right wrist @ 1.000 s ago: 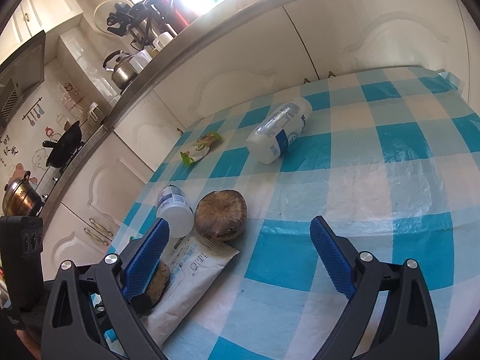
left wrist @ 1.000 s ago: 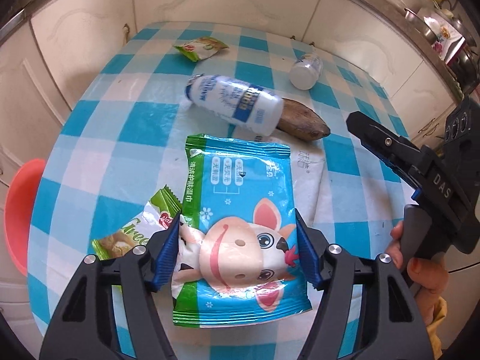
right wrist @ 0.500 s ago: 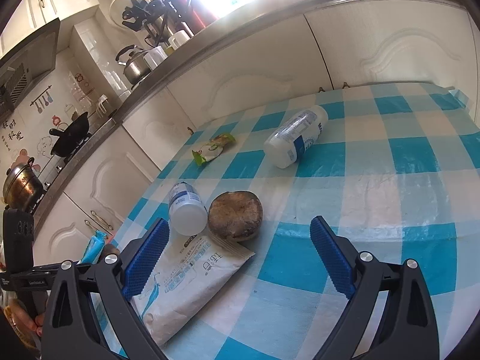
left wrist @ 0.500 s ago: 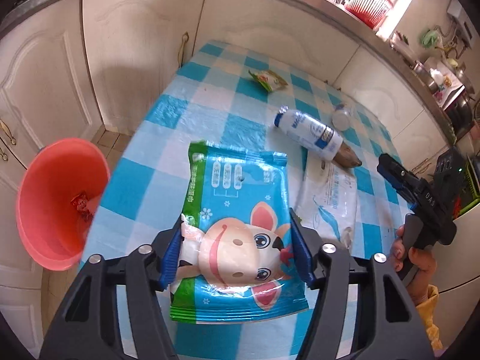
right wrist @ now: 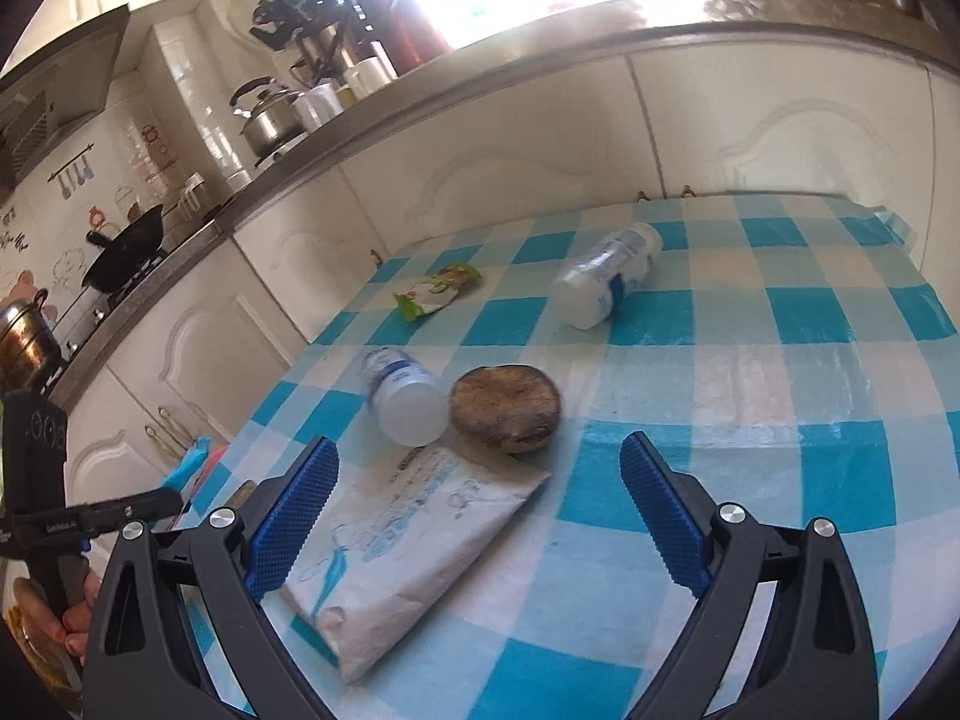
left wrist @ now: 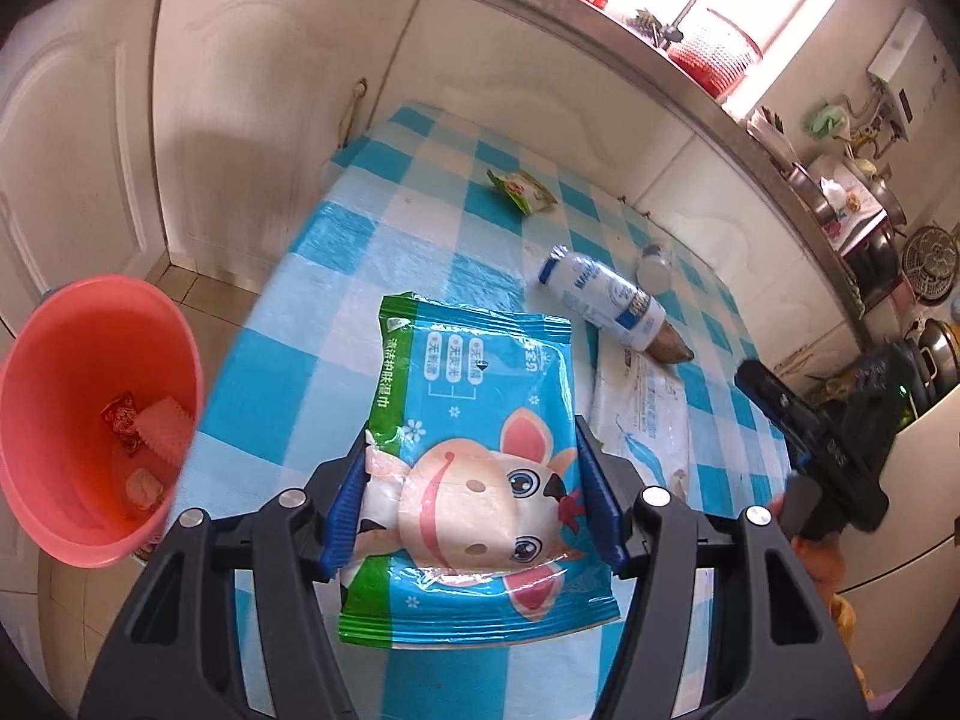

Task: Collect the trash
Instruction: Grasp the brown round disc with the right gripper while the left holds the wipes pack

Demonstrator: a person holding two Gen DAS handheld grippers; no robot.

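My left gripper [left wrist: 471, 480] is shut on a blue and green wet-wipe packet [left wrist: 474, 384] with a cartoon animal on it, held above the near-left part of the checked table [left wrist: 372, 276]. A pink bucket [left wrist: 72, 360] stands on the floor to the left, with a few scraps inside. My right gripper [right wrist: 480, 474] hangs open over a flat white packet [right wrist: 408, 540], nothing between its fingers. Beyond it lie a brown lump [right wrist: 507, 408], a small clear bottle [right wrist: 408, 396], a white bottle with a blue label [right wrist: 606, 276] and a green wrapper [right wrist: 438, 291].
White cabinet doors [left wrist: 270, 90] close off the far and left sides of the table. A counter [right wrist: 420, 90] above them carries a kettle, pots and a wok. A strip of tiled floor [left wrist: 198, 294] separates the bucket from the table's left edge.
The left gripper has lifted the wet-wipe packet off the table and swung left, bringing the pink bucket into view. The right gripper has drifted slightly and stays open.
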